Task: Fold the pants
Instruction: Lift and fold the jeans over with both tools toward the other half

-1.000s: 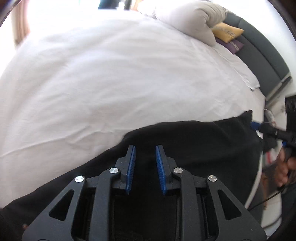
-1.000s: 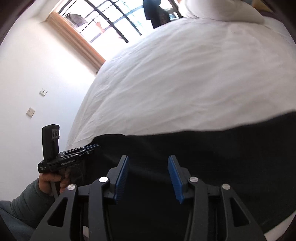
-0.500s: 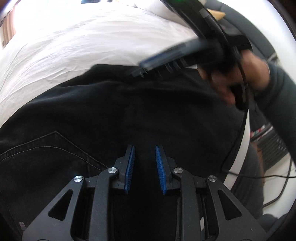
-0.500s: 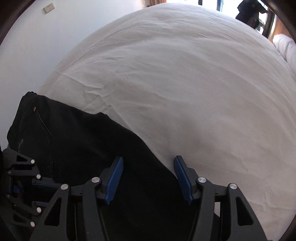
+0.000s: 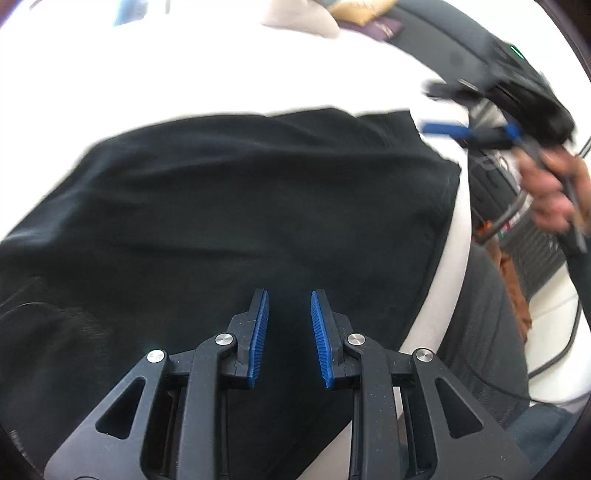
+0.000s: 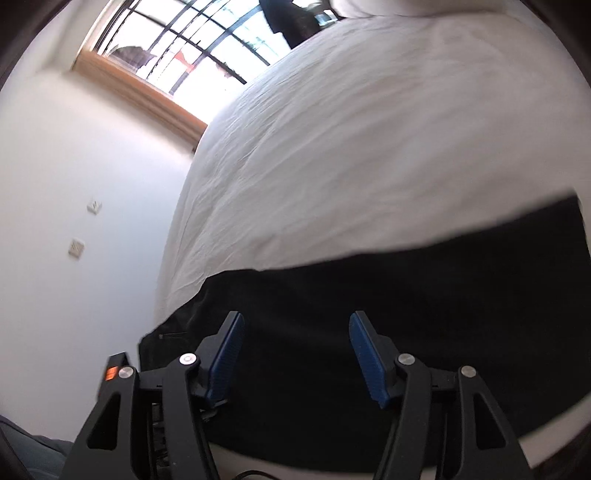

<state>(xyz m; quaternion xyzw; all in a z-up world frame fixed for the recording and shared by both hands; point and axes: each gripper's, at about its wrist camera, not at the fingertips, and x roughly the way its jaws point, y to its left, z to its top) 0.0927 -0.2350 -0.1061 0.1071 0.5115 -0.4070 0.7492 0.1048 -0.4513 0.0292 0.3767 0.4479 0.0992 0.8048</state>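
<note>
Black pants (image 5: 236,206) lie flat along the near edge of a white bed (image 5: 184,74). My left gripper (image 5: 288,317) hovers just above the dark cloth, jaws apart, holding nothing. In the left wrist view the right gripper (image 5: 476,129) shows blurred at the upper right, beyond the pants' right end. In the right wrist view the pants (image 6: 406,314) stretch across the lower frame. My right gripper (image 6: 295,343) is wide open above them, empty.
Pillows (image 5: 306,22) and a dark headboard (image 5: 443,40) stand at the bed's far right. A white wall (image 6: 74,184) and a barred window (image 6: 192,40) lie to the left. Cables and a mat (image 5: 535,254) sit on the floor beside the bed.
Both cameras swung. The right gripper moved from over the pants' middle out past their right end and opened wider. My left gripper stays open above the cloth.
</note>
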